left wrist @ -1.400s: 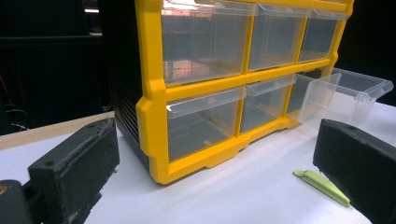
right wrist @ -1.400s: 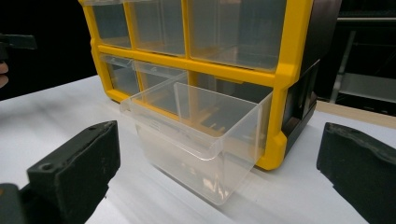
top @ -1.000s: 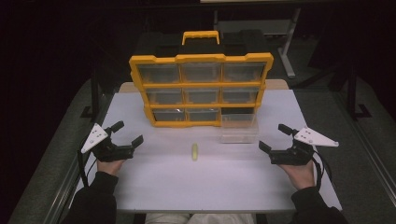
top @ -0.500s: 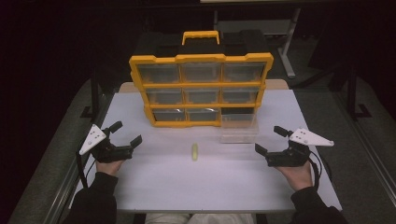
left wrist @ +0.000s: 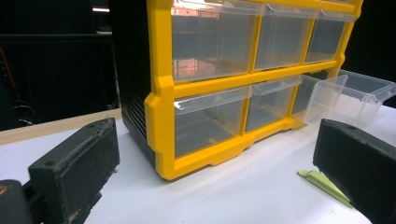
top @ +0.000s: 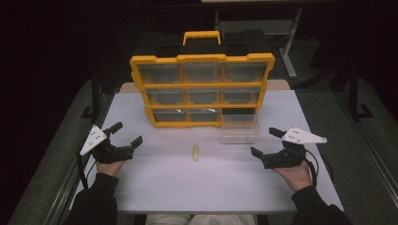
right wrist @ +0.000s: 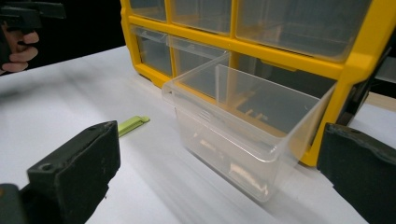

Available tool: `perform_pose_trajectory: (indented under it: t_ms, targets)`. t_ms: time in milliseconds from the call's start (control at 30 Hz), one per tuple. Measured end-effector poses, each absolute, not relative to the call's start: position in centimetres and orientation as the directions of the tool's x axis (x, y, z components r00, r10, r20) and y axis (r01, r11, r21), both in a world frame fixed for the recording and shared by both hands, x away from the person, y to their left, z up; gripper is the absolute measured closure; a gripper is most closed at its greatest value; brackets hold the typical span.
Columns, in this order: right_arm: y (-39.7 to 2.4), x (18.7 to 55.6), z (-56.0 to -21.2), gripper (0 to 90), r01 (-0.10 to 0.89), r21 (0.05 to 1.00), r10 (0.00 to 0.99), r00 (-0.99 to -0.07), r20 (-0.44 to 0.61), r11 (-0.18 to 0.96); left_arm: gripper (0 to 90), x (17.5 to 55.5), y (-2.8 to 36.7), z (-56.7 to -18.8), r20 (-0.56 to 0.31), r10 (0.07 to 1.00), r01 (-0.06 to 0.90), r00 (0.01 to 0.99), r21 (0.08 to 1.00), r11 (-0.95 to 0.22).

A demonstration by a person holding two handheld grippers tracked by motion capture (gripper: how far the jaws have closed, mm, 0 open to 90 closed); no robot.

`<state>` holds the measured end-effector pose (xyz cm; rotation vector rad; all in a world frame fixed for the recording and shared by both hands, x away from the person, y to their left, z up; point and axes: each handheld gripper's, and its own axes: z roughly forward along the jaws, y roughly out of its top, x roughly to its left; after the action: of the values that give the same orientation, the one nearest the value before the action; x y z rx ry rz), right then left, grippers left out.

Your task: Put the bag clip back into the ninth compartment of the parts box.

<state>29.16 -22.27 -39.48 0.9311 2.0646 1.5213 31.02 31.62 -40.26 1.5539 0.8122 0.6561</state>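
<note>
A yellow organiser (top: 202, 89) with clear drawers stands upright at the back of the white table (top: 206, 183). Its bottom right drawer (top: 240, 128) is out and sits on the table in front of its slot; it looks empty (right wrist: 243, 121). A small yellow-green strip (top: 195, 152) lies flat in the middle of the table, also seen as the strip (left wrist: 324, 183) (right wrist: 132, 124). My left gripper (top: 126, 134) rests open at the left, empty. My right gripper (top: 266, 141) is open at the right, empty, facing the loose drawer.
The organiser (left wrist: 210, 93) has a yellow carry handle (top: 202, 35) on top and a black body behind. The table's side edges lie close outside each hand. A dark floor and desk legs (top: 288, 47) surround the table.
My right gripper has drifted slightly toward the person and left. The left gripper has barely shifted. Strip and drawer have not moved.
</note>
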Motion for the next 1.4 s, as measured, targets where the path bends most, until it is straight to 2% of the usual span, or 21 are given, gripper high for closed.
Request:
perform_pose_trajectory:
  t_ms: [533,1400]
  targets:
    - [-19.7,30.6,-38.4,0.0,0.311,0.916,0.643,-0.762,0.080,0.254,0.1,31.1,31.5,-40.4,-0.031,0.797,0.131,0.603,0.990,-0.061]
    - [-16.4,31.8,-37.6,0.0,0.331,0.887,0.601,-0.795,0.079,0.321,0.1,31.2,31.5,-40.5,-0.035,0.793,0.141,0.608,0.988,-0.064]
